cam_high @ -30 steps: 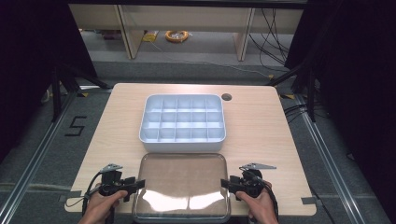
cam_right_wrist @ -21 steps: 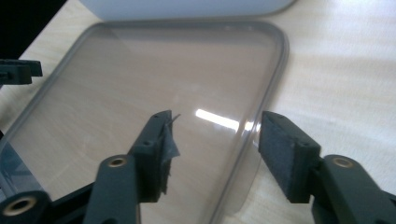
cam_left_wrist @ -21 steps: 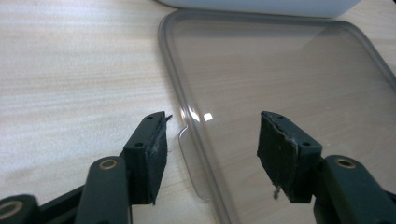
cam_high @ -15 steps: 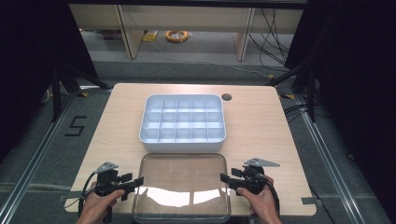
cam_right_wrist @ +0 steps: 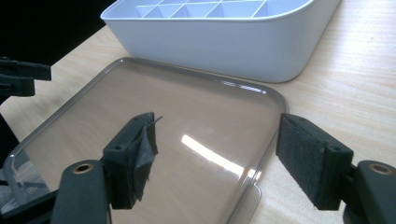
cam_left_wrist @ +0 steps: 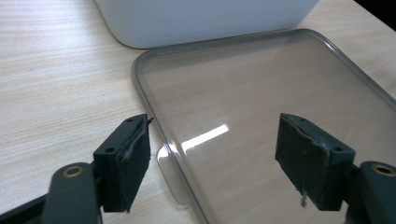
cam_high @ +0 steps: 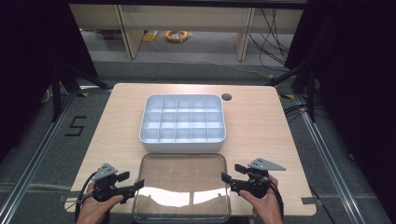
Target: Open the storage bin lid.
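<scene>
**Both grippers open at the sides of the clear lid**

You hold your left gripper (cam_high: 132,186) at the left edge of the clear lid (cam_high: 182,186), low on the near side of the worktop (cam_high: 261,126). Its fingers (cam_left_wrist: 123,163) are spread wide and grasp nothing. In the left gripper view, one finger sits over the bare wood just outside the lid's rim, and the other hangs above the lid's glossy surface, so the rim runs between them. Whether either finger touches the lid, you cannot tell.

Your right gripper (cam_high: 228,175) mirrors this at the lid's right edge. Its fingers (cam_right_wrist: 310,161) are also released and wide apart. In the right gripper view, one finger is above the lid's surface and the other over the wood beside the rounded corner, with a small tab of the lid showing between them near the bottom.

The lid lies flat on the worktop, close to the near edge, with a bright reflection across it. Just beyond it stands the white compartment tray (cam_high: 183,122), its near wall right beside the lid's far edge. The tray's cells look empty. A small round hole (cam_high: 226,97) sits in the worktop past the tray's far right corner.
</scene>
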Demonstrator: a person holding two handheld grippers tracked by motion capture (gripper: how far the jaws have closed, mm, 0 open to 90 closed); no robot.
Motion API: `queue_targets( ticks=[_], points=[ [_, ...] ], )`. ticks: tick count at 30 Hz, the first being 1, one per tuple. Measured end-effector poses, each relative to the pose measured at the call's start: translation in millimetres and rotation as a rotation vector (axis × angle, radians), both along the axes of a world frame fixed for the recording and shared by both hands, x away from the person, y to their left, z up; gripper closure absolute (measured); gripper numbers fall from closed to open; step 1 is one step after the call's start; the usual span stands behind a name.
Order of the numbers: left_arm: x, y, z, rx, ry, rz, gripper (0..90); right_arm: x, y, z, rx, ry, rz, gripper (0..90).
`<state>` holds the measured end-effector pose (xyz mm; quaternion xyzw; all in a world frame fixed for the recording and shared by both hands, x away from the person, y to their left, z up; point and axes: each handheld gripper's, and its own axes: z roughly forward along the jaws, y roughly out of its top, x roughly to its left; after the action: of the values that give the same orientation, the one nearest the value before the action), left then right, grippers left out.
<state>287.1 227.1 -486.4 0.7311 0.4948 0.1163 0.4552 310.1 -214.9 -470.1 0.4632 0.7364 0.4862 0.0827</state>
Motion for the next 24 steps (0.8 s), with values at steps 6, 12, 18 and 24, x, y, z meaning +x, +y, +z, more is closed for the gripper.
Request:
queue_targets(
  ticks=[6, 12, 18, 24],
  points=[
    [-9.4, -3.7, 1.9, 0.037, -0.039, -0.017, 23.9, -6.3, -2.8, -1.7, -0.006, -0.01, 0.022, 24.4],
    [-16.7, -4.8, 3.3, 0.035, -0.059, -0.032, 21.3, -17.7, -3.3, -0.9, -0.018, -0.056, 0.046, 17.7],
    [-22.6, -4.0, 3.4, 0.033, -0.062, -0.041, 19.3, -27.0, -2.3, -1.9, 0.003, -0.066, 0.069, 16.9],
    [-29.1, -3.3, 3.1, 0.04, -0.06, -0.061, 17.3, -34.4, -2.1, -3.3, -0.001, -0.044, 0.066, 16.8]
  ],
)
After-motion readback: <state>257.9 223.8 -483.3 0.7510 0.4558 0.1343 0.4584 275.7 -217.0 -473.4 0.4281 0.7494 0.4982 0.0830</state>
